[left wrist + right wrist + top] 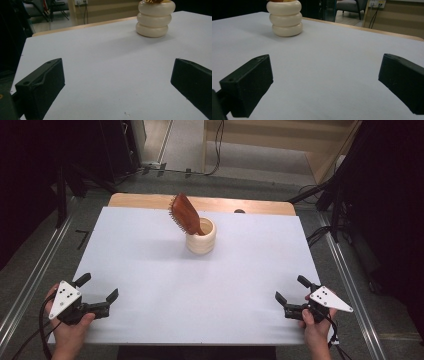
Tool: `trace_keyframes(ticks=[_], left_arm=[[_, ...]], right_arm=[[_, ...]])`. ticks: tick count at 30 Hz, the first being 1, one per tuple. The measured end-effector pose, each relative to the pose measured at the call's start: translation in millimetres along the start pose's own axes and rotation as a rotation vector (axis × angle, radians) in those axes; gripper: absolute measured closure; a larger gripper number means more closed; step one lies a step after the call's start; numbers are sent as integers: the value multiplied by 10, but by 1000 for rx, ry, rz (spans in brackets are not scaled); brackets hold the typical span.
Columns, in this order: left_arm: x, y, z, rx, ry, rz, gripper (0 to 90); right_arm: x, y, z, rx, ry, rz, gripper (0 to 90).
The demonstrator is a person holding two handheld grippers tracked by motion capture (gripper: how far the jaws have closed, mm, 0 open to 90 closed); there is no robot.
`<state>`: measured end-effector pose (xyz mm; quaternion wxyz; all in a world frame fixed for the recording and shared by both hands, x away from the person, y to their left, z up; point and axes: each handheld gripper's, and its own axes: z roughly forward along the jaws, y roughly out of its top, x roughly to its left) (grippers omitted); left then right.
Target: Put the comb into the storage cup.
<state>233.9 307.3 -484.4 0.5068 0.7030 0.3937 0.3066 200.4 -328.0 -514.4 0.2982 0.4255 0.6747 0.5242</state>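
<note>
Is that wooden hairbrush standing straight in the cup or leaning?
Leaning. The hairbrush sits handle-down in the cream cup, its head tilted toward the table's far left.

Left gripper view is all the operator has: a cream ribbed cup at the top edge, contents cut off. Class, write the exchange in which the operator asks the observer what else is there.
Operator: What is in the cup?
Observer: A wooden hairbrush, handle down, leaning toward the far left.
Operator: Where is the right gripper?
Observer: The right gripper is at the near right corner of the table, jaws open.
Operator: Is either gripper touching the cup?
Observer: No; the left gripper sits at the near left corner, well short of it.
</note>
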Motion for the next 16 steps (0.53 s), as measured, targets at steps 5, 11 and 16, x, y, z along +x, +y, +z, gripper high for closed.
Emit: trace_keyframes(ticks=[5,11,16], left_arm=[[32,-29,16,2,-4,-20,0],[0,-36,31,16,-2,2,0],[-6,-38,35,19,-1,5,0]], right_arm=[[-2,1,9,5,1,-2,0],[4,-1,11,9,5,-5,0],[5,0,10,8,2,-6,0]])
